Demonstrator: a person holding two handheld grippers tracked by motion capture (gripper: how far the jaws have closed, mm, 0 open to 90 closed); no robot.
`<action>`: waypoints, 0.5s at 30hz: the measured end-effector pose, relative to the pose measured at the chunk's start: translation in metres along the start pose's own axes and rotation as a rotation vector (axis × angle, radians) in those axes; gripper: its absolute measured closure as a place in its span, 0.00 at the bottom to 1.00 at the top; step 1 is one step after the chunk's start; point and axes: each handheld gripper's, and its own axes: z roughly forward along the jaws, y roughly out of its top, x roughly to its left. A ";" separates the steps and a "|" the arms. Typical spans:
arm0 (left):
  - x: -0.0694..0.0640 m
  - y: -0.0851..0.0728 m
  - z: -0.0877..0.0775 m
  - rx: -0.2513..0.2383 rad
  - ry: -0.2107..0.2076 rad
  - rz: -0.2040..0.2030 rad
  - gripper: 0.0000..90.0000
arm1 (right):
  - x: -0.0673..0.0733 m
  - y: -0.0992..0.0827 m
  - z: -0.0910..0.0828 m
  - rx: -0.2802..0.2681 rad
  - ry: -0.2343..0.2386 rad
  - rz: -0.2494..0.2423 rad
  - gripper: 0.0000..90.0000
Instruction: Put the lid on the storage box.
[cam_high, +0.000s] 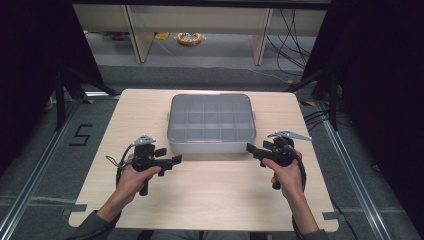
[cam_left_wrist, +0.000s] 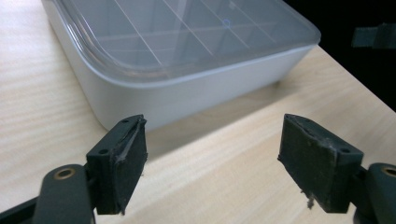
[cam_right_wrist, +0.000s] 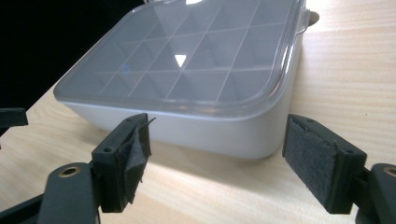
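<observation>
From the high view, a grey divided box (cam_high: 211, 123) with a clear lid sits mid-table (cam_high: 210, 200), left gripper (cam_high: 176, 160) and right gripper (cam_high: 251, 148) flanking its near corners. Left gripper view: jaws spread wide, box just ahead (nothing pinched). Right gripper view: same, spread and empty.

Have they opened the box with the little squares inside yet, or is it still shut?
Still shut. The clear lid sits flat on the white box in the middle of the table, so nothing looks done. Both the left gripper and the right gripper wait near the box's front corners with jaws open, holding nothing. Taking hold of the box is still to come.
</observation>
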 end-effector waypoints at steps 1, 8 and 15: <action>-0.002 -0.004 0.001 0.008 -0.005 0.005 0.25 | 0.000 -0.002 0.000 -0.013 0.007 0.003 0.26; -0.013 -0.027 0.002 0.055 -0.041 0.041 0.25 | 0.007 -0.012 -0.007 0.017 0.012 0.009 0.25; -0.026 -0.041 -0.008 0.077 -0.062 0.077 0.24 | 0.014 -0.027 -0.007 0.038 0.023 -0.028 0.25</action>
